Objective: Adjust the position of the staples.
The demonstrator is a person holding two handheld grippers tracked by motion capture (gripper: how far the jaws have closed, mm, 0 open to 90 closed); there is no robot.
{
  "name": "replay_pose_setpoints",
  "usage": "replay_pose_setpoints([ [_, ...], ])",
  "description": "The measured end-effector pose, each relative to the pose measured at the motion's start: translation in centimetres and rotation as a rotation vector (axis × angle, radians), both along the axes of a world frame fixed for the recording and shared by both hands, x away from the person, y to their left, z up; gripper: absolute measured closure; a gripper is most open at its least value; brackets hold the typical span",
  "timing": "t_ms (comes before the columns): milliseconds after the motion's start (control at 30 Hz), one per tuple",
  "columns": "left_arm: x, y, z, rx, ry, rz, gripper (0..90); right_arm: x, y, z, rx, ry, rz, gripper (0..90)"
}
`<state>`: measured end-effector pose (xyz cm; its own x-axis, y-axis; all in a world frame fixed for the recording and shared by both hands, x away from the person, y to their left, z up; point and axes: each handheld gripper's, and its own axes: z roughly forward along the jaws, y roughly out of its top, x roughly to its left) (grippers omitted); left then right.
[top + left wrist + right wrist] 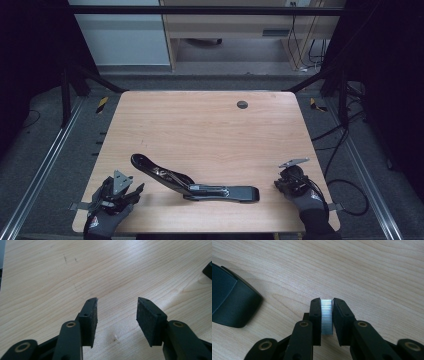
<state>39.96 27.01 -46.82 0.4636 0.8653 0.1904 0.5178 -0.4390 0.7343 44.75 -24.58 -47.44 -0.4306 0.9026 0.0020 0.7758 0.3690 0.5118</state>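
So the big black stapler point(195, 182) is lying near the front edge of the light wood-grain table point(210, 130), already swung open: its top arm tilts up toward the left and the base lies flat, with the metal staple channel showing between them. It sits roughly between the two hands.

The right claw point(327, 315) is clamped on a silvery ribbed strip of staples point(327, 316), held upright between the pads just above the table. In the right gripper view the rounded black end of the stapler sits off at the left, near but not touching. In the high view that claw is down by the front right corner.

The left claw point(117, 315) is spread wide with nothing in it, hovering over bare wood near the front left corner.

My read: opening it and picking up the refill look done; still left is dropping the strip into the channel and closing the arm. The left claw will probably need to steady the stapler.

No brand, label or writing I can read anywhere.
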Motion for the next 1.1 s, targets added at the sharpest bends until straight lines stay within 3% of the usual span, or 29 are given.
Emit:
replay_pose_setpoints([
  [267,0.0,0.0,0.0,-0.001,0.001,0.000,51.0,-0.2,0.0,0.4,0.013,-0.005,0.023,77.8],
  [700,0.1,0.2,0.0,-0.012,0.000,0.005,51.0,-0.7,0.6,1.9,0.044,-0.061,0.109,78.0],
  [800,0.1,0.3,0.0,-0.014,0.000,0.005,51.0,-0.8,0.9,2.3,0.048,-0.106,0.152,78.1],
  [1100,0.1,0.4,0.0,-0.012,0.000,0.006,51.0,-1.1,2.2,4.1,0.082,-0.167,0.274,78.1],
])
